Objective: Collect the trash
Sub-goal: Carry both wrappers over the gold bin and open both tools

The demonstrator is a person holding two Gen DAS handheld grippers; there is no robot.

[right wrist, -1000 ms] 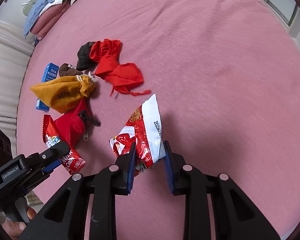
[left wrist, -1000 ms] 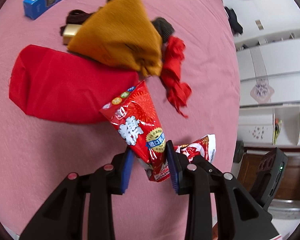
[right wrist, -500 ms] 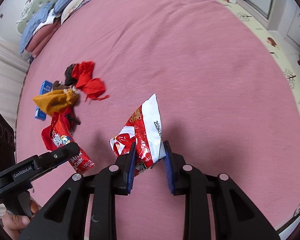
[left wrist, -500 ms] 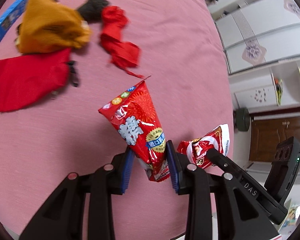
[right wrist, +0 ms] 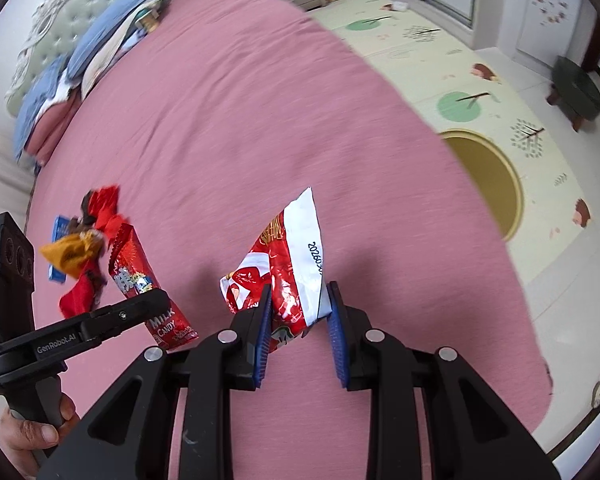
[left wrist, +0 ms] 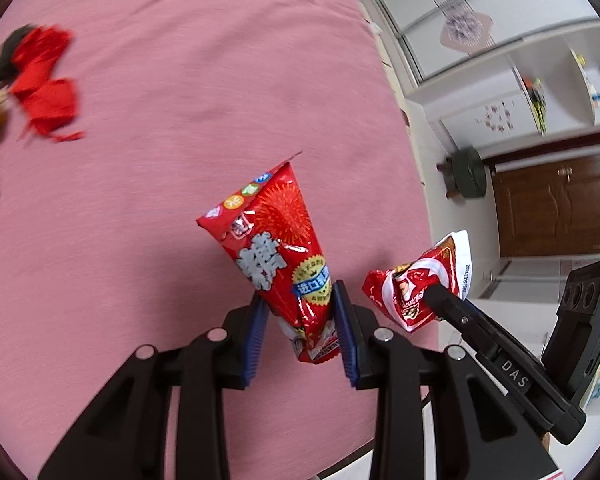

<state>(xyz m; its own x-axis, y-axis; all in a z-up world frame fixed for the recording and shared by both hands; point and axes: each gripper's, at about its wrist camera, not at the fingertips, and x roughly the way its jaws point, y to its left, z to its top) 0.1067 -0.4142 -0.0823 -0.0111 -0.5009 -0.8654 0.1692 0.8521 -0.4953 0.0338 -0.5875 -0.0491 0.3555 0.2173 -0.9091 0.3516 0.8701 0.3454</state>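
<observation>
Red candy bag [left wrist: 284, 264] pinched in left gripper [left wrist: 300, 330]; right gripper [right wrist: 298, 326] clamps snack bag [right wrist: 288, 264], both lower centre.

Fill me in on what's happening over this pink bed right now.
A person is collecting trash with a handheld claw in each hand. The left claw is shut on a red candy wrapper, and the right claw is shut on a red and white snack bag. Both wrappers are lifted clear of the pink bedspread. A heap of red and mustard cloth pouches and a blue box lies on the bed. No bin is in view.
</observation>
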